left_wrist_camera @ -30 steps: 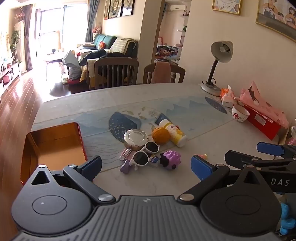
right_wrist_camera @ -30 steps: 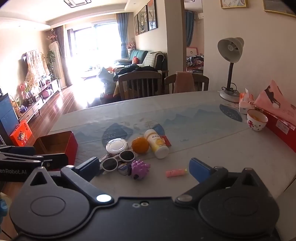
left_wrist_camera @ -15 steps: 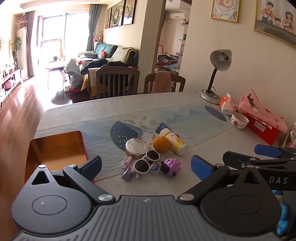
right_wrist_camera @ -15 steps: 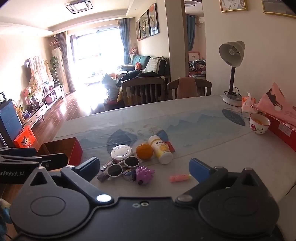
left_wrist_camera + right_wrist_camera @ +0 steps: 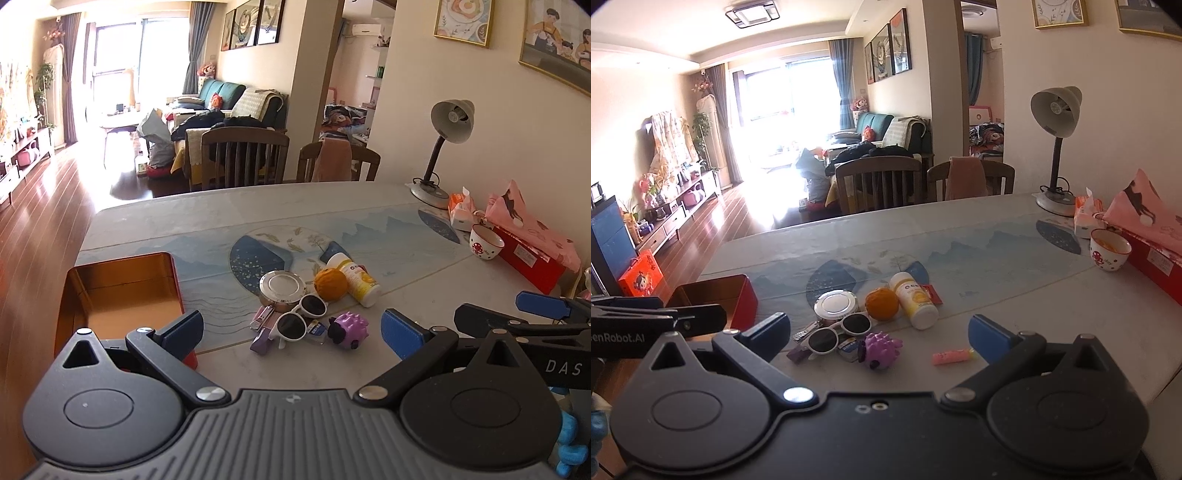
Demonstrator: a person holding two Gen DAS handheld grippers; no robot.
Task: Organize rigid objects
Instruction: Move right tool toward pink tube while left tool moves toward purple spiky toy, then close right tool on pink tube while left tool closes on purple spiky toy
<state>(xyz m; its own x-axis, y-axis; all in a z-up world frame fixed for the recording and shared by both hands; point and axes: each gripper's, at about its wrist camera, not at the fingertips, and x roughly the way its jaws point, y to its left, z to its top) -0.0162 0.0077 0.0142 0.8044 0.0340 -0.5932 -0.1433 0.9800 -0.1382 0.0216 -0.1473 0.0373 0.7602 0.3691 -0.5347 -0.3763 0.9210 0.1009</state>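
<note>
A cluster of small objects lies mid-table: white sunglasses (image 5: 299, 317), a purple spiky toy (image 5: 349, 329), an orange ball (image 5: 330, 285), a white and yellow bottle (image 5: 357, 279), a round silver tin (image 5: 282, 286) and nail clippers (image 5: 261, 318). A pink tube (image 5: 951, 356) lies apart to the right. An empty red box (image 5: 122, 291) with a golden inside stands at the left. My left gripper (image 5: 291, 330) is open, held back above the near table edge. My right gripper (image 5: 879, 334) is open too, facing the same cluster (image 5: 849, 328).
A desk lamp (image 5: 445, 147), a tissue pack (image 5: 460, 208), a spotted bowl (image 5: 485, 242) and a red box under pink cloth (image 5: 532, 247) line the table's right side by the wall. Two wooden chairs (image 5: 245, 157) stand at the far edge.
Both views have tilted upward and drawn back slightly, so the objects sit lower and a bit farther off. Neither gripper's jaws have moved, and nothing on the table has shifted.
</note>
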